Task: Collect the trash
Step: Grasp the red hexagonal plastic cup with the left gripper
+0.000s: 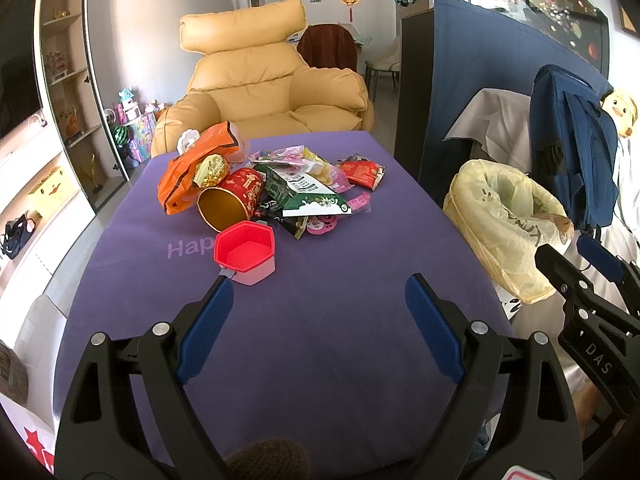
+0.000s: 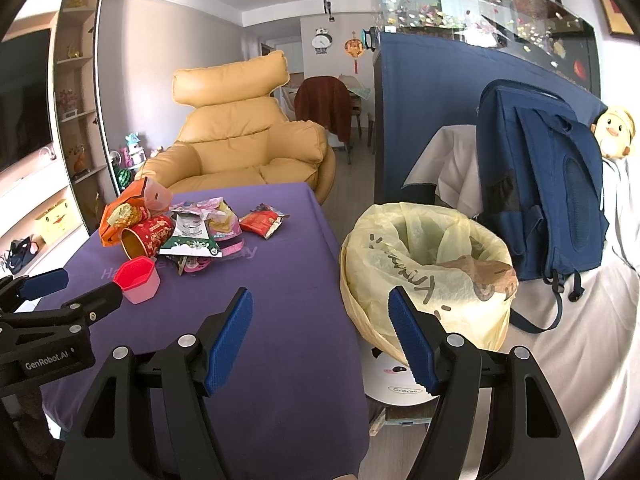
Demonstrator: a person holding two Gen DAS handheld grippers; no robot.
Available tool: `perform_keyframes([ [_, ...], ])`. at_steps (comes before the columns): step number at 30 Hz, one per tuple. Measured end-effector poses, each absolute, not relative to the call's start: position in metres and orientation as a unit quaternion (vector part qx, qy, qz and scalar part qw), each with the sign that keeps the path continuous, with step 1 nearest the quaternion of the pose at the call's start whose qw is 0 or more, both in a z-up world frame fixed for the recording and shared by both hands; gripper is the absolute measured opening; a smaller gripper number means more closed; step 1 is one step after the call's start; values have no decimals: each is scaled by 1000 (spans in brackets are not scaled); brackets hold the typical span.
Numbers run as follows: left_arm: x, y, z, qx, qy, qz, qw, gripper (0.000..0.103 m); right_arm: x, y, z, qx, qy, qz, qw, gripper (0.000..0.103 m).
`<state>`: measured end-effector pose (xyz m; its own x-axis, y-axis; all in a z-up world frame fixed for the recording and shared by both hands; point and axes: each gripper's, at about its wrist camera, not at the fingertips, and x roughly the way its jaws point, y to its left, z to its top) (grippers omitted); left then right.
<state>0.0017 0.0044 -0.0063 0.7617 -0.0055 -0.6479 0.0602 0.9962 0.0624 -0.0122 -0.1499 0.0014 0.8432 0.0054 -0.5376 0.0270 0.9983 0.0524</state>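
tongs (image 1: 318, 294) over purple table (image 1: 320, 340)

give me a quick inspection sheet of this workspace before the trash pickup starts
surface: purple tablecloth, bare near the grippers
job's things: pile with orange bag, red cylindrical can lying on its side, green-white packet, red wrapper; red-pink cup upright in front; yellow-lined bin beside the table
clutter: nothing seen beyond the trash
grippers: left gripper and right gripper both open, empty
cables: nothing seen
surroundings: tan armchair, blue backpack, fish tank
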Motion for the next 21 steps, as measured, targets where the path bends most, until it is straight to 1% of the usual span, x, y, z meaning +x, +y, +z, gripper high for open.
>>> perform_keyframes([
  [7,22,30,-1,4,356,-29,934,84,2,-145,-2,18,287,0,958,67],
  [13,50,82,-20,-71,376,-54,922,84,31,-136,-16,17,307,29,951,67],
  [18,78,107,-39,-78,390,-24,917,86,59,-117,-35,1,339,64,939,67],
  [21,96,108,-47,-62,390,-14,919,88,74,-106,-47,3,359,89,929,67],
])
